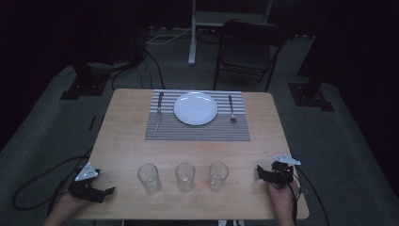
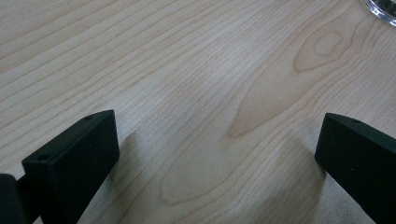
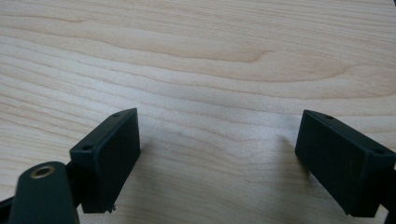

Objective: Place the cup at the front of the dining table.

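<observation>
Both grippers are resting low at the near edge of the tabletop (image 1: 122, 141) — the left gripper (image 1: 94, 190) at the near left corner, the right gripper (image 1: 268, 175) at the near right — each with its jaws spread wide and grasping nothing, only bare wood lying between them. Three glasses (image 1: 185, 176) are standing in a row between the two, within easy reach. Farther back a striped placemat (image 1: 197, 132) is carrying a white plate (image 1: 195, 108), with a knife (image 1: 159, 110) left of the plate and a fork (image 1: 231, 109) right of it — seemingly a place setting waiting for a glass.
</observation>
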Action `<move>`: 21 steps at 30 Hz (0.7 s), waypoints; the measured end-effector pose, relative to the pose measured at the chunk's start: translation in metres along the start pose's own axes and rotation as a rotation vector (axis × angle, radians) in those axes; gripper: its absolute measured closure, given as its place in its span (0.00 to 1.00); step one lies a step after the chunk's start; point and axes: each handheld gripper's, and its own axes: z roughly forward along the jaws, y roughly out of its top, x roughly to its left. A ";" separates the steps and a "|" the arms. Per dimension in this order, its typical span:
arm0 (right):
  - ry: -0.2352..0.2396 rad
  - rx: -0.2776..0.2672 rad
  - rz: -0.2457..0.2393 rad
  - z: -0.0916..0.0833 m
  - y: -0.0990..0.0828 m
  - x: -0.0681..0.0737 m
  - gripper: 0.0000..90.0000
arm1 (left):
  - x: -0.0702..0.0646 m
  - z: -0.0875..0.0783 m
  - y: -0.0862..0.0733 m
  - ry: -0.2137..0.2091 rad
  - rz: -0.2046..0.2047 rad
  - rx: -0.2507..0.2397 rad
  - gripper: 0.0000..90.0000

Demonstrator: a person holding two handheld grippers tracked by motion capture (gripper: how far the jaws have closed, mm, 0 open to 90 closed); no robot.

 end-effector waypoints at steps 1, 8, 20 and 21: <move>0.000 0.000 -0.001 0.000 0.000 0.000 0.15 | 0.000 0.000 0.000 -0.001 -0.002 0.003 0.00; -0.001 0.002 0.001 0.000 0.000 0.000 0.14 | 0.000 0.000 -0.001 0.004 -0.001 -0.009 0.00; 0.000 0.002 0.001 0.000 0.000 0.000 0.14 | -0.002 0.000 0.001 0.012 -0.013 0.007 0.00; 0.000 0.002 0.001 0.000 0.000 0.000 0.14 | -0.002 0.000 0.001 0.008 -0.013 0.008 0.00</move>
